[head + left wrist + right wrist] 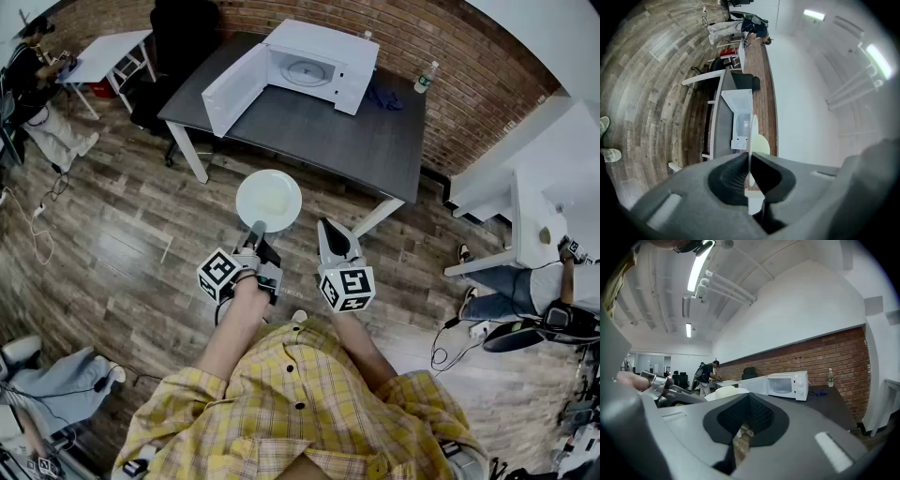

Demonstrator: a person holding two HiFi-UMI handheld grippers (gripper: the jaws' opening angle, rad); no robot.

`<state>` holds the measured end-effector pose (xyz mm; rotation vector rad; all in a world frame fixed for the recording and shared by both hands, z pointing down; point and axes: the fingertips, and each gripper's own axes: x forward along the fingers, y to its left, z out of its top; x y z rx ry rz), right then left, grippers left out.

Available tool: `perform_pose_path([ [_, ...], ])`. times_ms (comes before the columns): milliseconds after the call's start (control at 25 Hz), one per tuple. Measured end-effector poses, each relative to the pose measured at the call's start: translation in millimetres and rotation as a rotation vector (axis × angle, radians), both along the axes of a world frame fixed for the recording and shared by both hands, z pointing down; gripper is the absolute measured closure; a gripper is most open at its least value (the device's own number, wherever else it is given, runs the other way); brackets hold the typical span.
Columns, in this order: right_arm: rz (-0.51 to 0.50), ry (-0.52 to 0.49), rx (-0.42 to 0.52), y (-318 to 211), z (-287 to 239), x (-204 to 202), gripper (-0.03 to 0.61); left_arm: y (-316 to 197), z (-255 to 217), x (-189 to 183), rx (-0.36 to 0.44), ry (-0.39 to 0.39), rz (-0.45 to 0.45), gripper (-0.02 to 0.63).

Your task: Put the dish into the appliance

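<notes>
A round white dish (268,199) hangs over the wooden floor in front of the dark table (375,141), pinched at its near rim by my left gripper (255,230), which is shut on it. In the left gripper view the dish (752,136) shows edge-on between the pressed jaws of that gripper (749,158). The white microwave (314,66) stands on the table with its door (232,89) swung open to the left and a glass turntable inside. My right gripper (330,234) hovers beside the dish, shut and empty (747,400); its view shows the microwave (785,384).
A water bottle (427,77) and a blue cloth (384,97) lie on the table right of the microwave. A black office chair (178,37) and a small white table (112,52) stand at the back left. People sit at left and right; cables (450,342) trail on the floor.
</notes>
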<state>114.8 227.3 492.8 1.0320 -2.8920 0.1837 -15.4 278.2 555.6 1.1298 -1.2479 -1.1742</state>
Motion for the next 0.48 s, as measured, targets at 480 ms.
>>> perform_pose_path([
  [480, -0.020, 0.007, -0.012, -8.5, 1.1, 1.6, 0.575, -1.8, -4.0, 3.4, -0.005, -0.003, -0.022, 0.603],
])
